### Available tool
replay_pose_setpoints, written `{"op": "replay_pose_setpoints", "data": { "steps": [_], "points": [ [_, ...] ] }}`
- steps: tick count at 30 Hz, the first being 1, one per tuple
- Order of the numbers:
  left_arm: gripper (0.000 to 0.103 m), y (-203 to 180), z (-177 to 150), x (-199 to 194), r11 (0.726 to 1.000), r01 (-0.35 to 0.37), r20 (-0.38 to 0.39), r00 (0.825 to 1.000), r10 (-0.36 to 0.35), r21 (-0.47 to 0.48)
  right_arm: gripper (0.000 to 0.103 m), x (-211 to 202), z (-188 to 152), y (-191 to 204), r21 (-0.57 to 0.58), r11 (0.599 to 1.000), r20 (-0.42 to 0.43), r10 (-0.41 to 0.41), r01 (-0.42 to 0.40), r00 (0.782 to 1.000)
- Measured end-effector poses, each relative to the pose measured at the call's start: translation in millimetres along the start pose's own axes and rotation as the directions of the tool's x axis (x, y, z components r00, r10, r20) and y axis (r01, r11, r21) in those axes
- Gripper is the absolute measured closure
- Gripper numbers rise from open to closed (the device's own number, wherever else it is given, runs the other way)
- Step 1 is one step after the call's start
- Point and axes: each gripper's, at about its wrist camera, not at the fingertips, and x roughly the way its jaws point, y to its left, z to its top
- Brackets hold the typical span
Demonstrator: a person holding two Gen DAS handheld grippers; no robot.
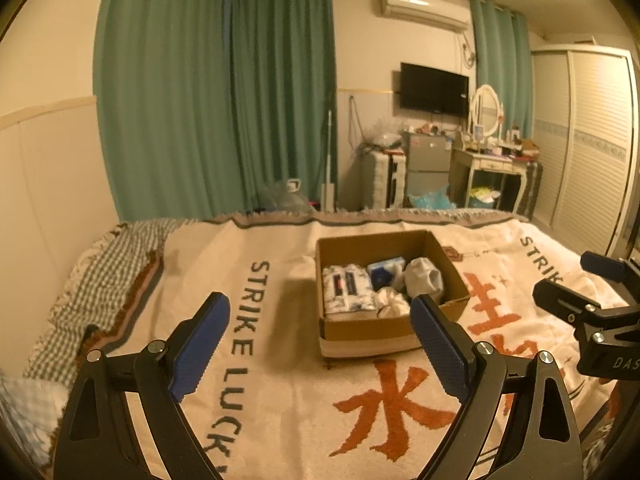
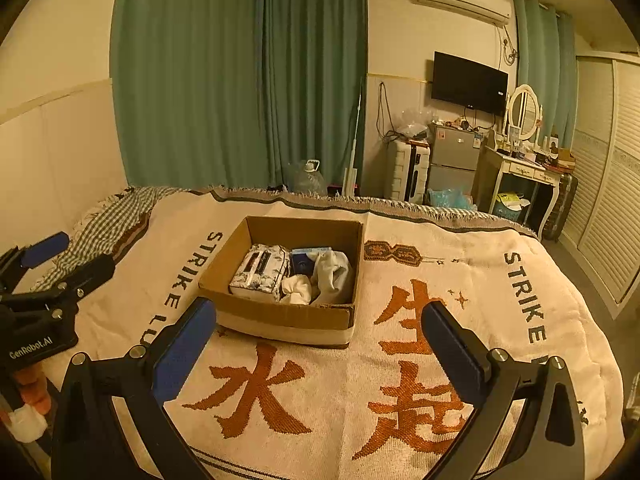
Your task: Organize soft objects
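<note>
Cardboard box (image 1: 384, 326) of soft objects (image 1: 424, 278) just ahead of both wide-spread, empty hand-held grippers (image 1: 320, 344) (image 2: 320, 344).

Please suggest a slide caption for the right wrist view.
Open right tool facing a cardboard box of soft items on the blanket.

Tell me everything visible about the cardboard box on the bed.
The box is brown corrugated cardboard, open-topped and shallow, with a pale band along the base of its near wall. It sits flat on the printed blanket, ahead of both open grippers, which do not touch it. Inside lie a patterned tissue pack, a blue packet, a grey cloth and a white cloth.
</note>
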Motion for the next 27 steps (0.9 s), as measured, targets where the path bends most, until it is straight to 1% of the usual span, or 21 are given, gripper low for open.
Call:
{"op": "replay_pose_setpoints", "data": {
  "steps": [10, 20, 27],
  "points": [
    [0.01, -0.5, 0.3, -3.9, 0.999, 0.047, 0.0, 0.999, -0.047, -0.015, 0.0, -2.7, 2.8, 1.4, 0.005, 1.0, 0.006, 0.001, -0.001, 1.0],
    [0.01, -0.4, 1.2, -0.9, 0.999, 0.047, -0.023, 0.999, -0.048, -0.016, 0.0, -2.4, 3.0, 1.6, 0.012, 1.0, 0.009, 0.004, -0.005, 1.0],
    [0.01, 1.9, 2.1, -0.9, 0.998, 0.049, -0.021, 0.999, -0.049, -0.026, 0.0, -2.0, 3.7, 3.6, 0.008, 1.0, 0.009, 0.006, -0.006, 1.0]
  ]
}}
